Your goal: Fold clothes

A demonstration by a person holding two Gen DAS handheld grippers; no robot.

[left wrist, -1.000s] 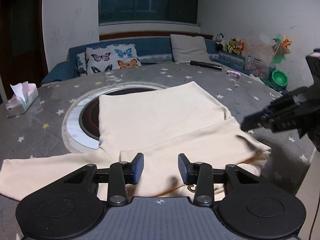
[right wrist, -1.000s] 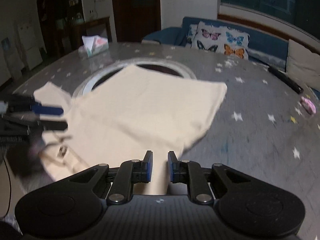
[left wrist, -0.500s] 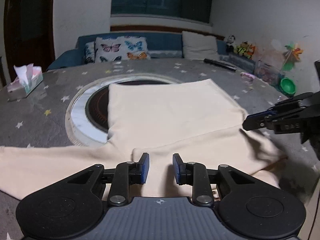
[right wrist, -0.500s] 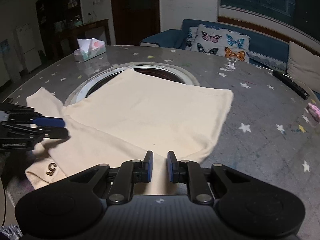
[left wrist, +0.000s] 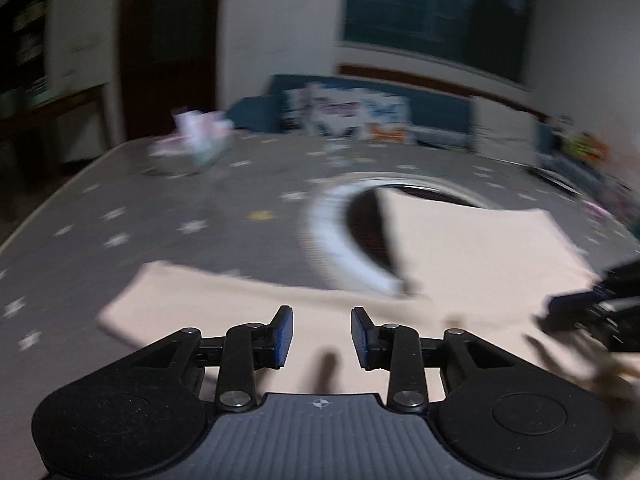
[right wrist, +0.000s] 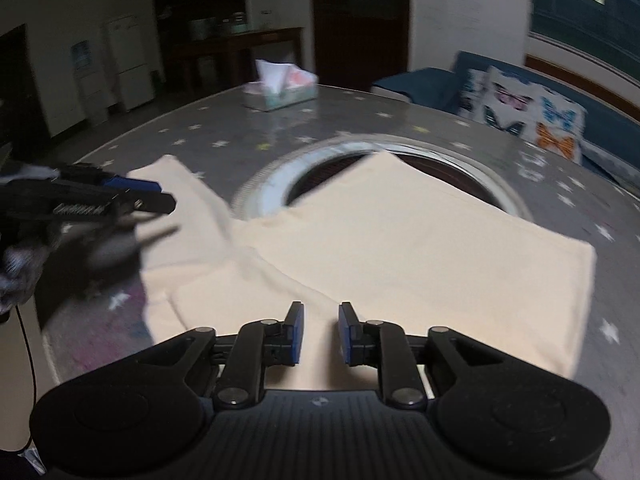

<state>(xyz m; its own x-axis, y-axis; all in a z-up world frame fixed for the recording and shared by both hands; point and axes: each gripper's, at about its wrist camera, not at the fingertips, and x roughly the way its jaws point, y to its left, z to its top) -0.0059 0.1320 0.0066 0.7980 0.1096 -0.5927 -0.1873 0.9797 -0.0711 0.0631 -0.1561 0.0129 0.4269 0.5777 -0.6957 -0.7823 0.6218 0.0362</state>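
Note:
A cream long-sleeved top (right wrist: 420, 248) lies spread flat on the grey star-print table (right wrist: 224, 136). One sleeve (left wrist: 180, 300) reaches out to the left. My left gripper (left wrist: 322, 336) hangs open just above the cloth near the base of that sleeve, with nothing between its fingers. It also shows at the left of the right wrist view, left gripper (right wrist: 160, 196), over the sleeve. My right gripper (right wrist: 321, 332) hovers over the near edge of the top, its pads a narrow gap apart and gripping nothing. In the blurred left wrist view, the right gripper (left wrist: 580, 308) is at the far right.
A round dark recess with a pale ring (right wrist: 272, 176) sits mid-table, partly under the top. A tissue box (right wrist: 280, 92) stands at the far side. Behind the table is a blue sofa with butterfly cushions (right wrist: 532, 120). The near table edge is at lower left.
Both views have swung to the left. My left gripper has moved toward the outstretched sleeve and its jaws have widened a little. The right gripper's narrow gap is unchanged.

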